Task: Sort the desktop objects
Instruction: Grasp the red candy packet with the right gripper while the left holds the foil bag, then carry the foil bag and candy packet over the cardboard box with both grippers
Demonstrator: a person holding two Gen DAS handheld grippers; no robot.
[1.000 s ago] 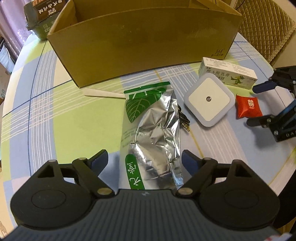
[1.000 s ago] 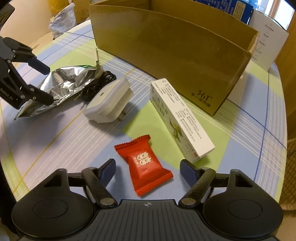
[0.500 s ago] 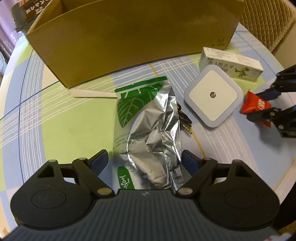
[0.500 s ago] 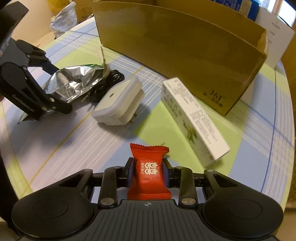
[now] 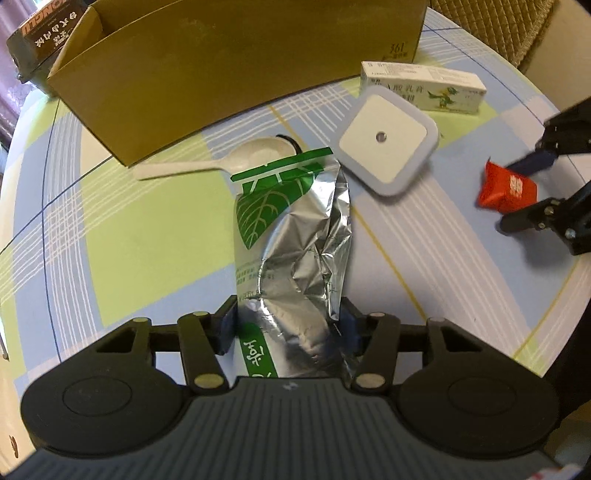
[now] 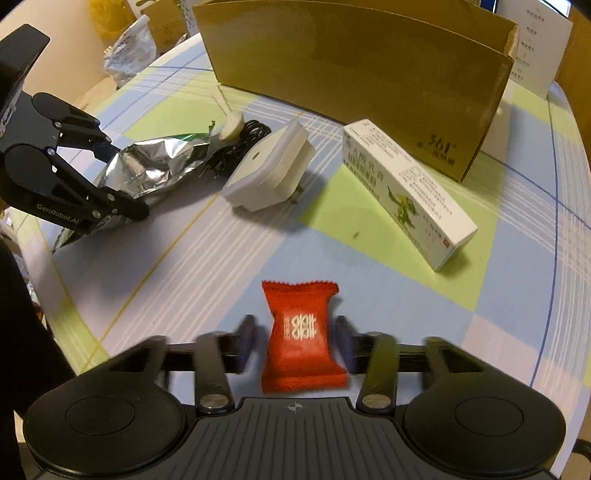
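A crumpled silver foil pouch (image 5: 295, 236) with a green leaf print lies lengthwise before my left gripper (image 5: 290, 325), which is shut on its near end. In the right wrist view the pouch (image 6: 155, 166) sits between the left gripper's (image 6: 127, 181) fingers. A red candy packet (image 6: 299, 332) lies between the fingers of my right gripper (image 6: 294, 339). Those fingers are blurred and stand a little apart from the packet on both sides. The left wrist view shows the candy (image 5: 506, 190) inside the right gripper (image 5: 511, 195).
A large open cardboard box (image 5: 240, 66) stands at the back of the checked round table (image 5: 129, 229). A white spoon (image 5: 221, 162), a black cable (image 6: 236, 147), a white square plug-in light (image 5: 386, 138) and a white ointment carton (image 5: 424, 86) lie before it. A dark box (image 5: 40, 33) sits far left.
My left gripper closed on the foil pouch and drew it back, uncovering the spoon's bowl. My right gripper closed on the red candy, then its fingers spread slightly.
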